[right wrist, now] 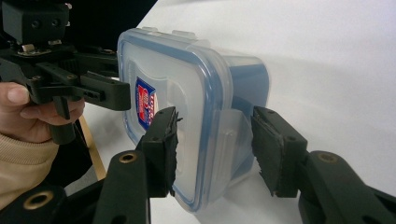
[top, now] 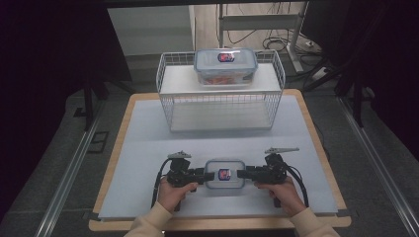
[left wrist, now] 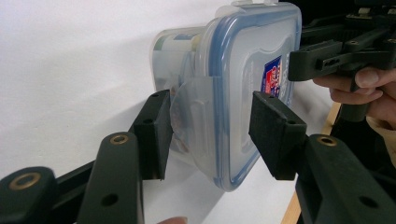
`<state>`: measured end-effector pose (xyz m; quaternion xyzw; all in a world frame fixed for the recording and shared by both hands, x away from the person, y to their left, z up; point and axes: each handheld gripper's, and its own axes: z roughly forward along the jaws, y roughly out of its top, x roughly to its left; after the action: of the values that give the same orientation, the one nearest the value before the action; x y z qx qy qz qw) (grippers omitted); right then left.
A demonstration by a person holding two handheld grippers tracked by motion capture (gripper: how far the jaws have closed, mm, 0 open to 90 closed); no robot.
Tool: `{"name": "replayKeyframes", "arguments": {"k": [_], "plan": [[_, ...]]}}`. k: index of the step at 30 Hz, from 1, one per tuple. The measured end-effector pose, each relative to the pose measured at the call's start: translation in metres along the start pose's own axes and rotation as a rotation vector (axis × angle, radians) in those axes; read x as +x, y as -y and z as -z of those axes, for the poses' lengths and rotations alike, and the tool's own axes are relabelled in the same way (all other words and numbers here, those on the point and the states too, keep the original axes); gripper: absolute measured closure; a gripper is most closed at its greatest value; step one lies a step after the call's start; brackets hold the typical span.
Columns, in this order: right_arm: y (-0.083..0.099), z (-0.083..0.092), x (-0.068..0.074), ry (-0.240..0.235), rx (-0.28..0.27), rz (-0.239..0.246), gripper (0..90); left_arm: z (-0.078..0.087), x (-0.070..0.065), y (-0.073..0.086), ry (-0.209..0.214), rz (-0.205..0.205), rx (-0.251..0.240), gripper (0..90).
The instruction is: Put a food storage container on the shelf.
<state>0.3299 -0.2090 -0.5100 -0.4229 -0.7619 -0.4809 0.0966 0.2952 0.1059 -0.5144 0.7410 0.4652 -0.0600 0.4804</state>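
A clear lidded container (top: pixel 225 174) with a blue seal and a red-blue label lies on the white mat near the front edge. My left gripper (top: pixel 210 175) is at its left end and my right gripper (top: pixel 240 173) at its right end. In the left gripper view the left gripper (left wrist: pixel 215 135) straddles the container (left wrist: pixel 243 93), one pad against the raised latch flap (left wrist: pixel 191 116) and the other on the lid. In the right gripper view the right gripper (right wrist: pixel 219 151) brackets the other latch flap (right wrist: pixel 231 137). One pad rests on the lid and the other stands a sliver off the flap.
A white wire rack (top: pixel 221 94) stands at the back of the mat, with a second lidded container (top: pixel 226 65) on its top shelf. The wooden table edge (top: pixel 217 224) runs just in front of my hands. Dark floor and rails flank the table.
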Motion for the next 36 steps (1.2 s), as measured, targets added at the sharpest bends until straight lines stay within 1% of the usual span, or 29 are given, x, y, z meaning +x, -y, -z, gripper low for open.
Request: {"name": "replayKeyframes", "arguments": {"k": [3, 7, 11, 17, 23, 30, 36], "plan": [[-0.001, 0.001, 0.001, 0.002, -0.005, 0.007, 51.9, 0.001, -0.002, -0.001, -0.003, -0.002, -0.007, 49.8], [-0.002, 0.003, 0.003, 0.000, -0.016, 0.020, 52.0, 0.003, -0.004, -0.002, -0.005, -0.018, -0.014, 49.9], [-0.004, 0.005, 0.005, 0.001, -0.019, 0.030, 52.0, 0.005, -0.006, -0.003, -0.004, -0.021, -0.023, 49.9], [-0.008, 0.009, 0.010, 0.003, -0.036, 0.047, 52.1, 0.009, -0.010, -0.007, -0.008, -0.038, -0.036, 49.9], [-0.012, 0.011, 0.012, 0.005, -0.044, 0.056, 52.1, 0.012, -0.011, -0.011, -0.009, -0.036, -0.041, 49.8], [-0.023, 0.013, 0.017, 0.008, -0.055, 0.079, 52.2, 0.017, -0.013, -0.018, -0.010, -0.032, -0.062, 49.8], [-0.039, 0.015, 0.024, 0.004, -0.071, 0.102, 52.3, 0.028, -0.015, -0.032, -0.015, -0.047, -0.086, 49.7]]}}
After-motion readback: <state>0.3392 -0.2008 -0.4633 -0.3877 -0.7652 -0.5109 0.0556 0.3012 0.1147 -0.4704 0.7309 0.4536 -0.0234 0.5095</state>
